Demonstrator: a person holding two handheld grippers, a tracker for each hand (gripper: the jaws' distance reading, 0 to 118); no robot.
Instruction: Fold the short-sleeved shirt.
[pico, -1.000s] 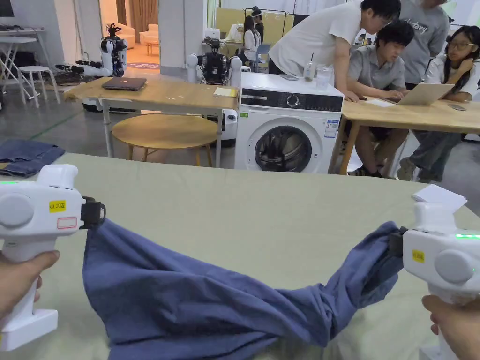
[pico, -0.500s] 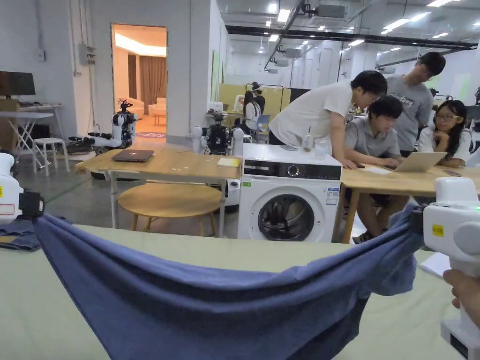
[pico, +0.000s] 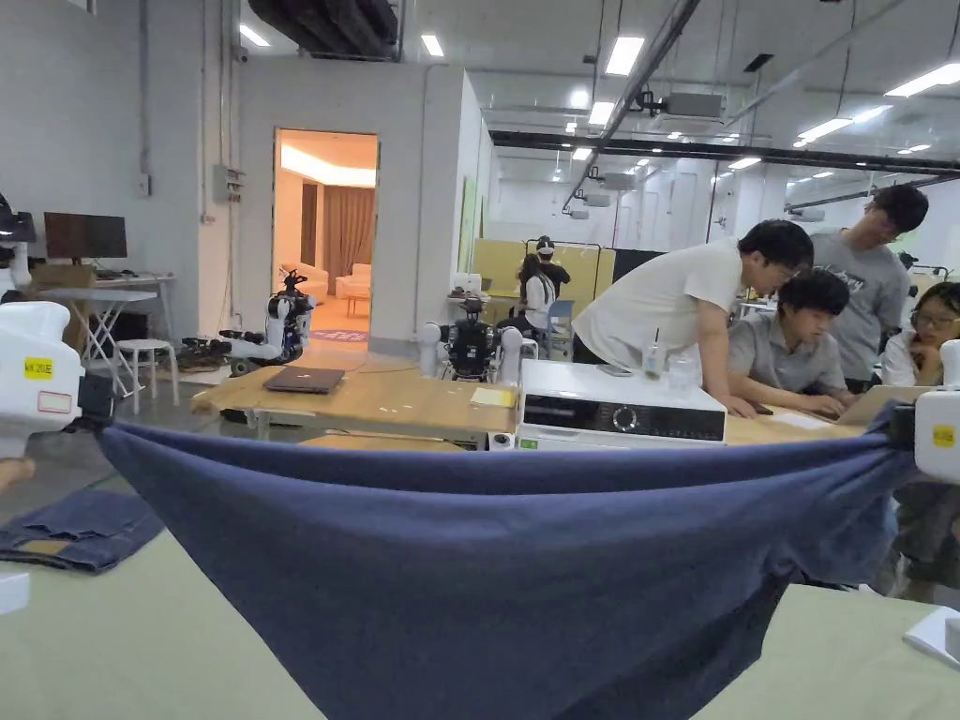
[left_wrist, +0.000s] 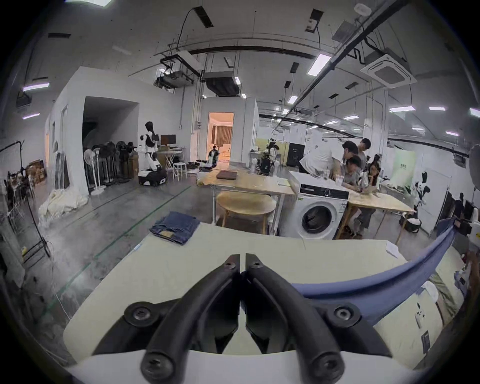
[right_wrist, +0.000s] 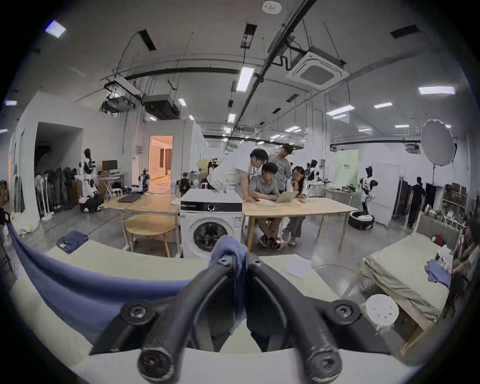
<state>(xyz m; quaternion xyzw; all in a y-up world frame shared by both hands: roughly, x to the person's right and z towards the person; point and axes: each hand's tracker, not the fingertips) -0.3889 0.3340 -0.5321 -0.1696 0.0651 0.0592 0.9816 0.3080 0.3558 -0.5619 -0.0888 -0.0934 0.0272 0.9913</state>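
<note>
Shirt (pico: 487, 581) taut between both clamped grippers, left gripper (left_wrist: 242, 270), right gripper (right_wrist: 240, 262).

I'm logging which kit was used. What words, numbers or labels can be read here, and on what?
Nothing reads with certainty.
Yellow sticker on the left gripper: print too blurred.
Yellow sticker on the right gripper: too small.
Washing machine panel markings: too small.
Blue shirt: no print showing.
</note>
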